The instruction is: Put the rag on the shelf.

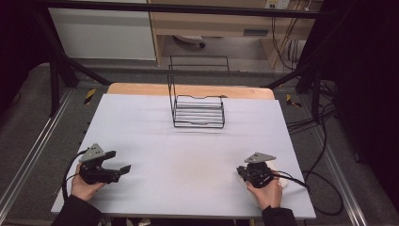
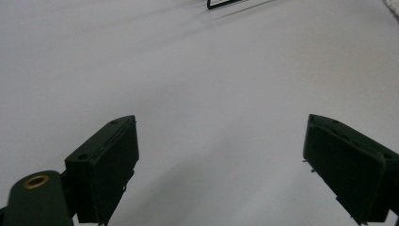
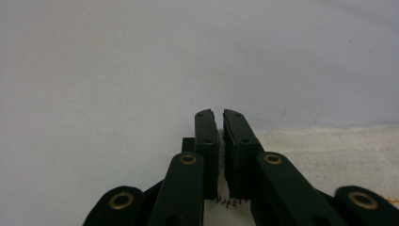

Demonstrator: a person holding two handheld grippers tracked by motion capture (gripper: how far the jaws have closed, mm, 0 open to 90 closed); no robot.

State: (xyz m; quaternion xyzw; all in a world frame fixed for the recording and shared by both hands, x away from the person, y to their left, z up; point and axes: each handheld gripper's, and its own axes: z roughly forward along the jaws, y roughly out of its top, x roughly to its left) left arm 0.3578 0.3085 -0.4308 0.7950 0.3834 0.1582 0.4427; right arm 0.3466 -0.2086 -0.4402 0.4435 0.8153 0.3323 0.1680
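R gripper (image 3: 220,155) sits at the near R corner of the table (image 1: 188,141), on a white cloth (image 3: 329,155); jaws nearly pressed together, pinching the cloth's stitched edge between the pads, as far as I can tell. L gripper (image 2: 221,165) at near L, jaws spread wide, nothing between. Wire rack (image 1: 197,110) stands far centre, well apart. Cloth prob. light, soft, limp; will drape & bunch; best taken at hem or corner, not mid-sheet.
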